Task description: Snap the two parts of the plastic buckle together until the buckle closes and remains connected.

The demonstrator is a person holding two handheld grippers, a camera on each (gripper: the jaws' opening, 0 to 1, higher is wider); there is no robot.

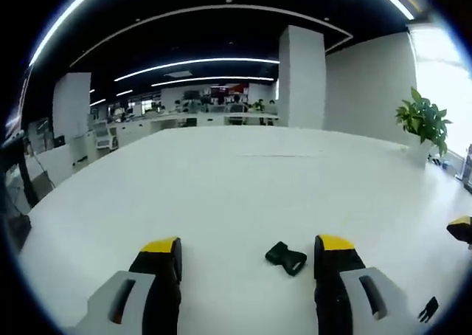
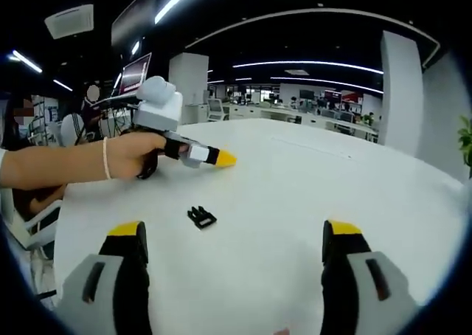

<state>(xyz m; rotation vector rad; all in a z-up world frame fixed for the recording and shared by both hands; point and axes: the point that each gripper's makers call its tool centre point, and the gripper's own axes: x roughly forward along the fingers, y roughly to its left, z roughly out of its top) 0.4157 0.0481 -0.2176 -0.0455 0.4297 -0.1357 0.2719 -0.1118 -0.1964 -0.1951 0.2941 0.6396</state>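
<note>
A black buckle part [image 1: 286, 257] lies on the white table [image 1: 243, 180] just ahead of my left gripper [image 1: 248, 243], nearer its right jaw; the jaws stand wide apart and hold nothing. A smaller black piece [image 1: 428, 308] lies at the lower right. The right gripper's yellow tip [image 1: 461, 228] pokes in at the right edge. In the right gripper view a black buckle part [image 2: 200, 217] with prongs lies on the table [image 2: 295, 187] ahead of my open, empty right gripper [image 2: 233, 229]. A hand [image 2: 129, 154] holds the left gripper [image 2: 221, 158] above and behind that part.
A potted plant [image 1: 424, 121] stands at the table's far right edge. A white pillar [image 1: 301, 77] and office desks lie beyond the table. Chairs [image 2: 33, 217] and a person's forearm are at the table's left side in the right gripper view.
</note>
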